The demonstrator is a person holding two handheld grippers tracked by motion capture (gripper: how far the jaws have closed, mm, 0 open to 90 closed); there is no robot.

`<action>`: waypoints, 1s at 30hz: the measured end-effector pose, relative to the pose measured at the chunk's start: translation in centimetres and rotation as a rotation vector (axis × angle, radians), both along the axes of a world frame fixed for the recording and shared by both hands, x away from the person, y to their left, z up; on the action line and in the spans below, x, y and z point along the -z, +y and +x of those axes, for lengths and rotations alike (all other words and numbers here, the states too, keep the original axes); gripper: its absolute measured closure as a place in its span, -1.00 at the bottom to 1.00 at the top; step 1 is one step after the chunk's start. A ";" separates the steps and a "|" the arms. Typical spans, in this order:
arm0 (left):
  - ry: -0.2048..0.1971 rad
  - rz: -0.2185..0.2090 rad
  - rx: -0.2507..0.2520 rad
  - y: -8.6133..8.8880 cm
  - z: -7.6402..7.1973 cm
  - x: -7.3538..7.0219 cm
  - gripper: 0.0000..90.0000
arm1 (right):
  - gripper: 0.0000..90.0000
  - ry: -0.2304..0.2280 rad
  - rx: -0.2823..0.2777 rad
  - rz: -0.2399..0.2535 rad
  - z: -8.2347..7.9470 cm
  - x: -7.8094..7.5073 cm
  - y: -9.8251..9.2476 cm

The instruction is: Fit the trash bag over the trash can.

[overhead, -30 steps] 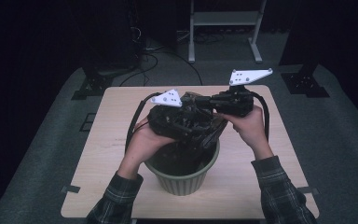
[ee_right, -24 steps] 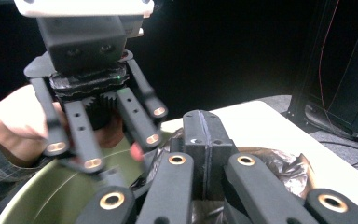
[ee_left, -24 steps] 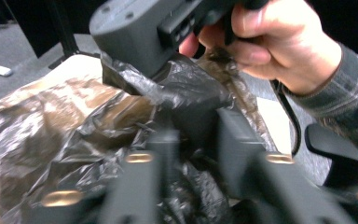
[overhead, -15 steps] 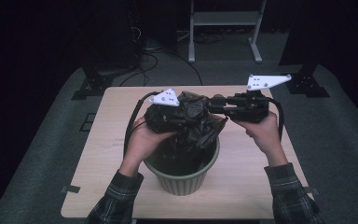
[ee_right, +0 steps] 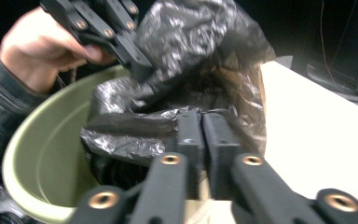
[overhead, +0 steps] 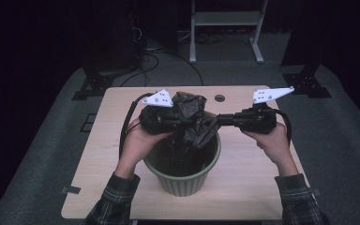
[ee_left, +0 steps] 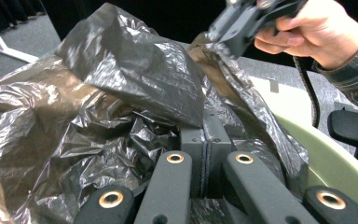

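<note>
Crinkled black plastic is pinched between the clenched jaws of the left gripper (ee_left: pixel 206 154) at the lower middle of its own view. The same black bin liner (overhead: pixel 192 117) is clamped by the right gripper (ee_right: pixel 201 140), its jaws having just been closing on the film. In the high view, the liner is held stretched between both grippers at frame centre, above the green bin (overhead: pixel 206 176), which stands on the wooden table (overhead: pixel 243 192).
</note>
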State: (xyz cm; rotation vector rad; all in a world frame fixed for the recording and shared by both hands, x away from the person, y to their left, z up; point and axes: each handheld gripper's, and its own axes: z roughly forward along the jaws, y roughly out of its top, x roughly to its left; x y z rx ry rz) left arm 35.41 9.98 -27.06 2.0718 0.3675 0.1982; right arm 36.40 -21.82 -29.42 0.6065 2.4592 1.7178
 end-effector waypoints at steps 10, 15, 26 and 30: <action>-0.018 0.010 -0.055 5.1 -2.1 0.1 0.99 | 1.00 -0.017 0.082 0.003 -1.3 0.1 -4.4; -0.015 0.007 -0.101 7.6 -2.6 0.6 0.99 | 1.00 -0.009 0.127 0.015 -1.9 0.9 -7.2; -0.023 -0.003 -0.149 9.8 -3.4 1.4 0.99 | 1.00 0.075 0.191 -0.070 -2.9 5.0 -9.6; -0.032 -0.003 -0.167 10.1 -3.5 1.2 0.99 | 1.00 0.098 0.223 -0.117 -2.8 5.8 -10.2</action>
